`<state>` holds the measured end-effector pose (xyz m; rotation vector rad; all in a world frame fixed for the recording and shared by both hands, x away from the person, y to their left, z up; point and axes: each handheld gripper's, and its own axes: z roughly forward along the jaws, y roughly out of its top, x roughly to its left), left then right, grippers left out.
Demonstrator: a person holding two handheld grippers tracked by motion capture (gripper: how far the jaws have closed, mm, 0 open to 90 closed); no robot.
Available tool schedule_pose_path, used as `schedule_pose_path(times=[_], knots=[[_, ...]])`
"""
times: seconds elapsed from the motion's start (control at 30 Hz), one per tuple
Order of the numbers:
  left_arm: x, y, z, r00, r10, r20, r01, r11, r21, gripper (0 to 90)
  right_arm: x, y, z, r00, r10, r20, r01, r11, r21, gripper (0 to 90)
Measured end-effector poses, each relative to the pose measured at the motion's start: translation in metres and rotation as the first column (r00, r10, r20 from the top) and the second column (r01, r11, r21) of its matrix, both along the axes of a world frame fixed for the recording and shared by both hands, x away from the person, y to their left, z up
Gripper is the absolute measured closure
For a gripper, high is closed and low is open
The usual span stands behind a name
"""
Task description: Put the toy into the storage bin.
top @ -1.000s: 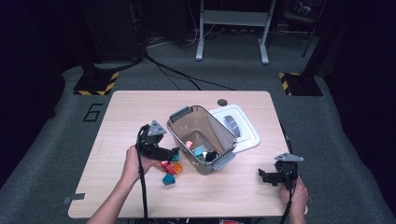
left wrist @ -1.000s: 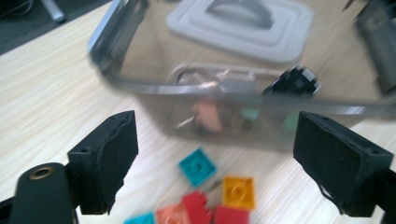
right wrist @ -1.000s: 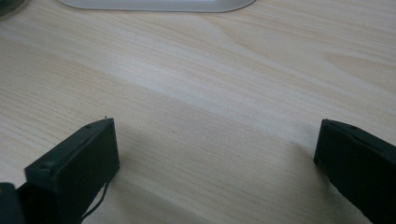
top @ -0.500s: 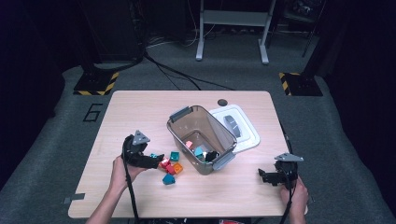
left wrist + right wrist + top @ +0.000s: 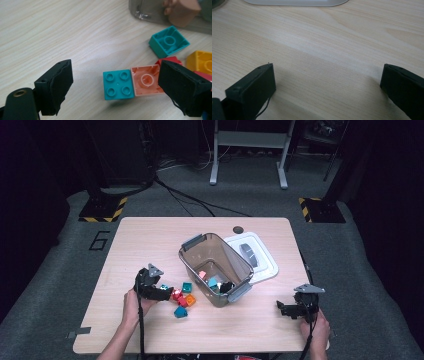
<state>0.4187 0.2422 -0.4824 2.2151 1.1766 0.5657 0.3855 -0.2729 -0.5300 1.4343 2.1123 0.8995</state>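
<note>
The teal brick (image 5: 117, 84) lies studs-up on the table (image 5: 150, 240), and it sits between the jaws of your left gripper (image 5: 115, 92) without either pad touching it. Those jaws have just been closing a little, yet they stand wide apart and grasp nothing. Pressed against the teal brick's far side is a pink brick (image 5: 146, 80), lying hollow side up, and the right-hand jaw in the left gripper view partly covers its edge.

Beyond that pair you have a second teal brick (image 5: 169, 41), also hollow side up, a red brick (image 5: 169, 60) peeking out behind the pink one, and a yellow brick (image 5: 201, 61) at the edge of the left gripper view. From the high view these pieces form a small cluster just beside the near-left corner of the clear bin (image 5: 216, 268), with one more teal piece (image 5: 180, 312) lying a little nearer to you.

The bin stands in the middle of the table, with several bricks inside it. Its white lid (image 5: 257, 257) lies flat behind it, touching or nearly touching its far side.

Your right gripper (image 5: 285, 309) rests well apart from all of this, near the table's front right corner. In the right gripper view its jaws are spread wide over bare wood, released and empty, with the lid's edge (image 5: 297, 2) at the top.
</note>
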Motion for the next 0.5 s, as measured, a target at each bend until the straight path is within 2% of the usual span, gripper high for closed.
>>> schedule_pose_path(times=[0.1,0.17,0.23,0.33,0.5], knots=[[0.002,-0.002,-0.003,1.0,0.008,-0.003,-0.008,0.9996,0.028,13.1,0.0,-0.001,0.0,0.9999,0.013,-0.004,-0.013,1.0,-0.002,0.0],[0.001,-0.004,-0.006,0.9999,0.008,0.008,-0.009,0.9977,0.068,13.2,0.0,-0.001,0.0,0.9999,0.014,-0.005,-0.014,1.0,-0.002,0.0],[-0.001,-0.004,-0.008,1.0,0.002,0.004,-0.002,0.9959,0.09,12.7,0.0,-0.001,0.0,0.9999,0.014,-0.005,-0.014,1.0,-0.002,0.0],[-0.005,-0.001,-0.01,1.0,0.007,0.004,-0.008,0.9963,0.086,13.4,0.0,-0.001,0.0,0.9999,0.012,-0.005,-0.012,1.0,-0.001,0.0],[-0.011,0.009,-0.011,0.9998,0.012,-0.019,-0.011,0.9976,0.069,13.2,0.0,0.0,0.0,1.0,-0.002,0.0,0.002,1.0,0.001,0.0]])
